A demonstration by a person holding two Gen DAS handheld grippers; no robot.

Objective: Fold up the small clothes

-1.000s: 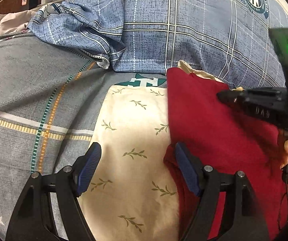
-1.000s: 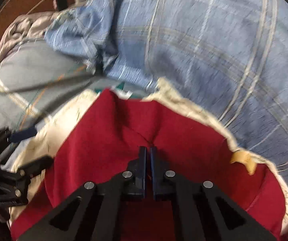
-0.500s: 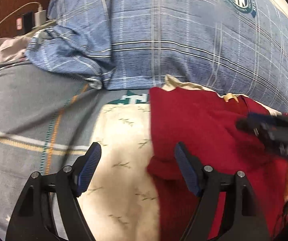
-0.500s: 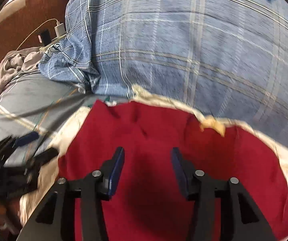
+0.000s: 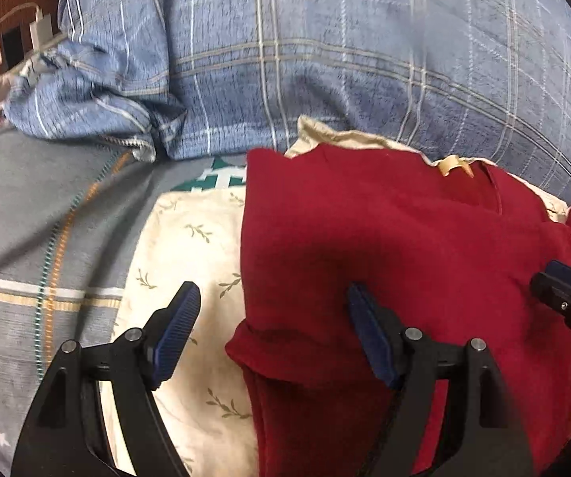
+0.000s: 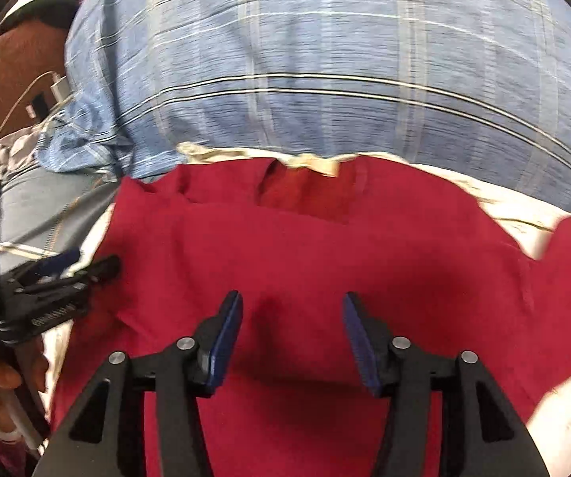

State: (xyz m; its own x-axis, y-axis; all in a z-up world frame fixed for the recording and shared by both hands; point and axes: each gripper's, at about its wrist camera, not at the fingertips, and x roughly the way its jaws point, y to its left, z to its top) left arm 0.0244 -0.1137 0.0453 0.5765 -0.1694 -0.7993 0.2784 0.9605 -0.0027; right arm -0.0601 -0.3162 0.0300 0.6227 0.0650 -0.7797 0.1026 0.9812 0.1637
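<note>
A dark red garment lies spread on a cream leaf-print cloth on the bed; its left side is folded over. It fills the right wrist view, neck opening with a tan label at the far edge. My left gripper is open above the garment's left edge, empty. My right gripper is open and empty above the garment's middle. The right gripper also shows at the right edge of the left wrist view, and the left gripper at the left of the right wrist view.
A blue plaid pillow lies just beyond the garment. A grey plaid bedsheet spreads to the left. A charger and cable sit at the far left by the brown headboard.
My right gripper was shut on the red garment a second ago, then opened and let it go. The garment now lies flatter. My left gripper stayed open and shifted slightly right.
</note>
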